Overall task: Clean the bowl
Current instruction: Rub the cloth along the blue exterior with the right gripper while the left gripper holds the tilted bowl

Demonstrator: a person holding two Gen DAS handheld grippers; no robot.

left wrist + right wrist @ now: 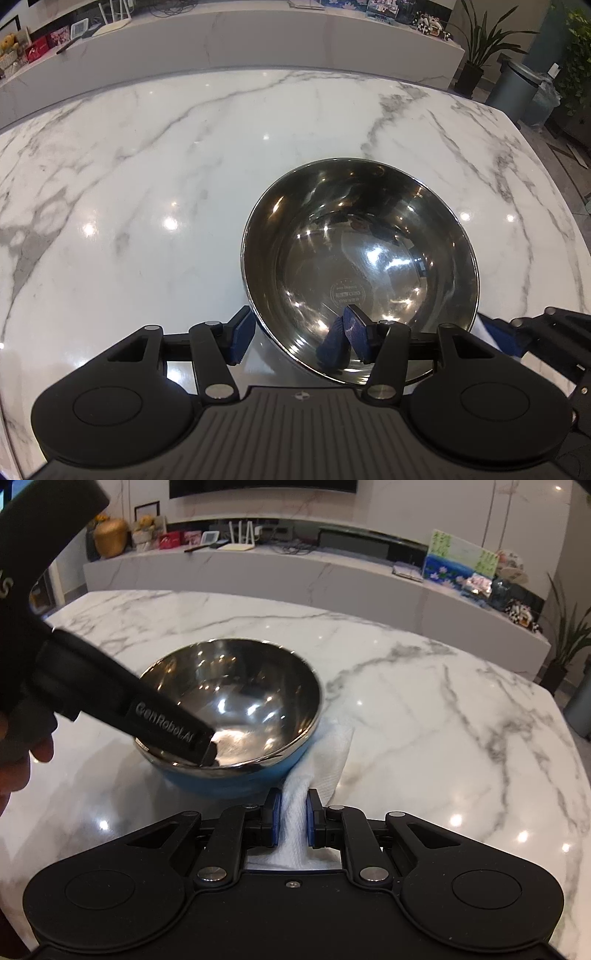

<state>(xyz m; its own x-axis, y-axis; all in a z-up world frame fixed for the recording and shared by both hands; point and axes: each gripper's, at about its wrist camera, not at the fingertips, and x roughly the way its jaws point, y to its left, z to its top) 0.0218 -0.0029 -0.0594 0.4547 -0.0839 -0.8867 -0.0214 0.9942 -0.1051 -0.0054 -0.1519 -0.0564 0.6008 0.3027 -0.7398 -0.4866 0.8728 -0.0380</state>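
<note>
In the left wrist view, our left gripper (301, 338) straddles the near rim of the bowl (360, 266), one blue finger outside the wall and one inside, with the jaws spread wide and not yet pressing the metal. The bowl sits on the marble table (147, 177), right of centre, its steel inside shiny and showing no obvious dirt (though the reflections could mask a film). To steady it well, we judge the fingers should close on the rim squarely, since a thin polished wall slips easily. At the right edge part of the other gripper is cut off, and the bowl's near rim passes under our own fingers.

In the right wrist view, our right gripper (293, 821) is closed down on a bunched white cloth (325, 760), which lies on the table touching the bowl's near right side and partly runs under its blue outer wall. The left gripper reaches in from the left over the bowl's near rim. Whether the cloth is going in to wipe or is coming away after wiping, we cannot tell. For a good wipe we would keep the wad firmly pinched and the bowl held. The cloth's far end is hidden under the bowl, and motion blur softens the rim.
</note>
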